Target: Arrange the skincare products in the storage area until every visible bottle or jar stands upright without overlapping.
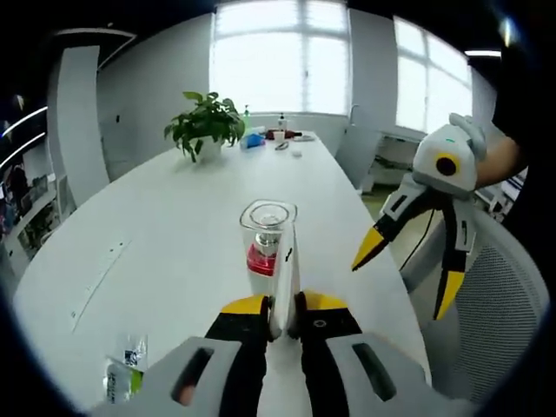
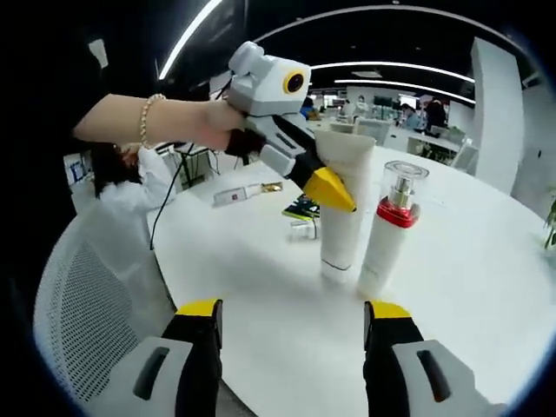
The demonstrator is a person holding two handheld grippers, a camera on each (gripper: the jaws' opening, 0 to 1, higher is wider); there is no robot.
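Note:
A white tube (image 1: 284, 282) stands upright on the white table (image 1: 165, 234), and my left gripper (image 1: 282, 306) is shut on it edge-on. Right behind the tube stands a white pump bottle (image 1: 266, 248) with a red collar and clear cap. In the right gripper view the tube (image 2: 340, 217) and the bottle (image 2: 389, 230) stand side by side, close together, with the left gripper (image 2: 340, 196) clamped on the tube's upper part. My right gripper (image 2: 294, 317) is open and holds nothing, short of both items; it hangs off the table's right edge (image 1: 408, 265).
A potted plant (image 1: 207, 123) and small items (image 1: 278, 135) sit at the table's far end. A small packet (image 1: 122, 375) lies near my left jaws. Mesh chairs (image 1: 499, 304) (image 2: 87, 295) stand by the table edge. A flat box (image 2: 248, 193) and a dark packet (image 2: 300, 208) lie behind the tube.

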